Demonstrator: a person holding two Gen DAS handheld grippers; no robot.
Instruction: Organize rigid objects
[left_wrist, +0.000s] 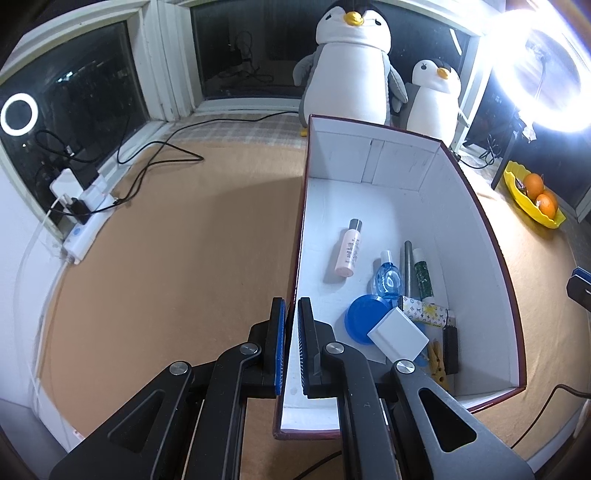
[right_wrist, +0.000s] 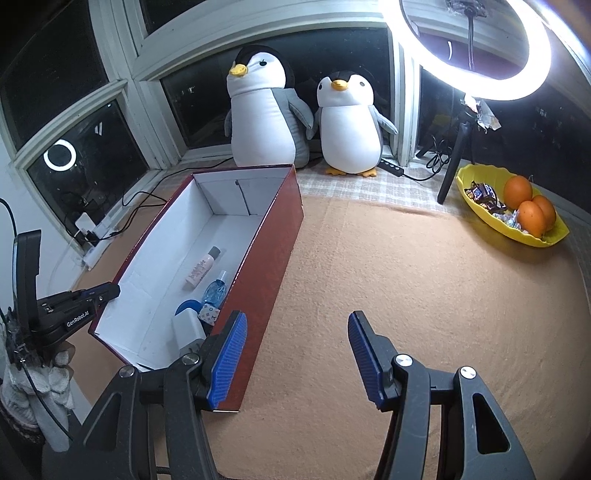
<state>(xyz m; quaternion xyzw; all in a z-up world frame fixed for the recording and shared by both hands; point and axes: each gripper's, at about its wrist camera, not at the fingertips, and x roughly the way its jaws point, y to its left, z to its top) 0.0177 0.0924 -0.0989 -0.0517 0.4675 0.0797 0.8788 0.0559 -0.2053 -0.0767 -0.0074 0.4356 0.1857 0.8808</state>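
Several small items, pink bottle (left_wrist: 348, 248) among them, already lie in my box (left_wrist: 480, 236). Left gripper (left_wrist: 291, 345) pinches the box's wall at nine o'clock; right gripper (right_wrist: 295, 354) hangs half-open, empty. Sorting seems done; next, I judge, steadying or shifting the box.

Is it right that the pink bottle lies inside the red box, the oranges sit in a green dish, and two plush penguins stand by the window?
Nearly. The dish holding the oranges is yellow, not green, as the right wrist view shows clearly. The rest holds: the pink bottle lies inside the red box, and two plush penguins stand by the window.
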